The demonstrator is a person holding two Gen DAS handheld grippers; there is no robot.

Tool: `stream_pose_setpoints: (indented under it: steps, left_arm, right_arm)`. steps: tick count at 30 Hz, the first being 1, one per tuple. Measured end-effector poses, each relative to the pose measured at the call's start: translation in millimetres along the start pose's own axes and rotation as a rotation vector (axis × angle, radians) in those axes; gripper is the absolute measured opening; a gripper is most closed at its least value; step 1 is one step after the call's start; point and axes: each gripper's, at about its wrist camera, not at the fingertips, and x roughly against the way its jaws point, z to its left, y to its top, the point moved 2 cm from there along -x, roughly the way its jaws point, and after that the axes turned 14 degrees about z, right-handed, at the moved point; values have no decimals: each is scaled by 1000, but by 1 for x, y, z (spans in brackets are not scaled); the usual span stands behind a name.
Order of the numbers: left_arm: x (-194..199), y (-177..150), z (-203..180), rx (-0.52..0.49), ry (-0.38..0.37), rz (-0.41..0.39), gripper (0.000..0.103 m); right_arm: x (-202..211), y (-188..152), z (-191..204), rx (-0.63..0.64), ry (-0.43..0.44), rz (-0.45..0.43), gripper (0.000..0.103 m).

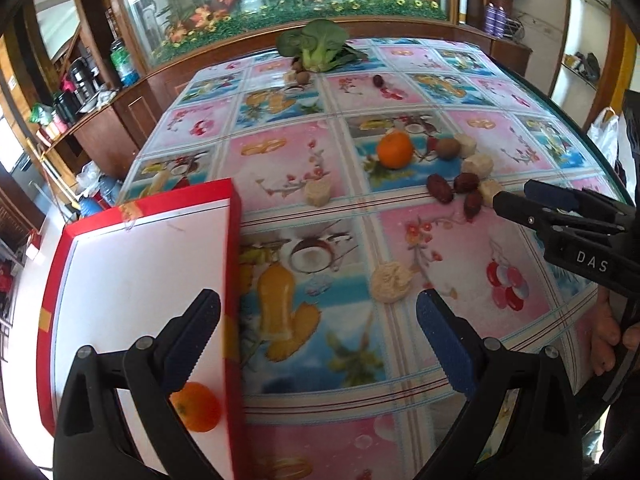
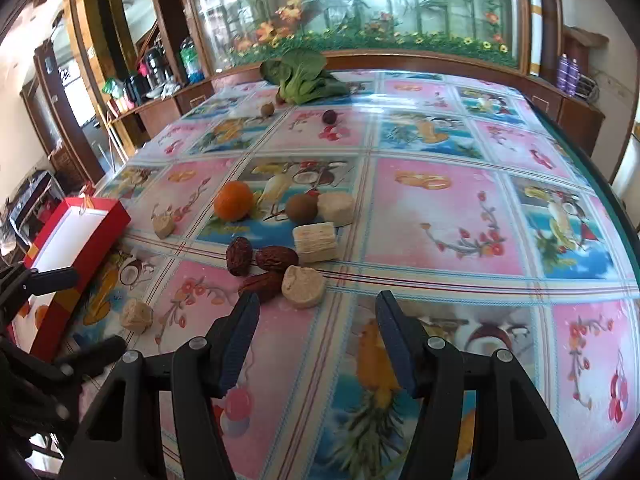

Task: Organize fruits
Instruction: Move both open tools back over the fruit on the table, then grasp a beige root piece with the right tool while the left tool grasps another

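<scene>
L tool [image 1: 318, 312] jaws apart – empty, R tool [image 2: 316, 312] apart nr dates [image 2: 276, 258], orange [image 1: 196, 406] in red box [image 1: 232, 216]

Left gripper [image 1: 318, 316] tilted downward, jaws spread wide and empty, right gripper [image 2: 316, 308] also angled down, jaws partly apart, nothing between, bare hand [image 1: 612, 332] gripping its handle

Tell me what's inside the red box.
One orange lies on the white floor of the red box. The left claw, open, hides part of the near end.
</scene>
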Motion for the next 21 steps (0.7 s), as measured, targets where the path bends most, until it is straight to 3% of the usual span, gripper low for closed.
stream_pose_setpoints:
  steps: [4,6,8,9,13,14,21]
  left_arm:
    - [-15,8,-19,-44,-35,37,98]
    - [-20,11,-23,-53,-37,45,98]
    - [-24,12,-25,-55,-46,50,91]
    - [-25,13,-26,-61,-58,55,80]
    - [-34,15,-28,-73,-88,83,65]
    - [-36,15,-29,-76,-93,88,63]
    - [-39,18,-27,-72,-150,79,56]
  right_arm:
    - [-12,6,5,22,-29,38,41]
    - [-15,8,7,29,-49,40,38]
    - [-17,9,9,41,-62,39,37]
    - [-18,10,9,46,-74,39,36]
    - [-18,11,8,45,-90,34,29]
    - [-18,11,7,41,-88,33,25]
    - [-11,10,2,7,-47,0,25]
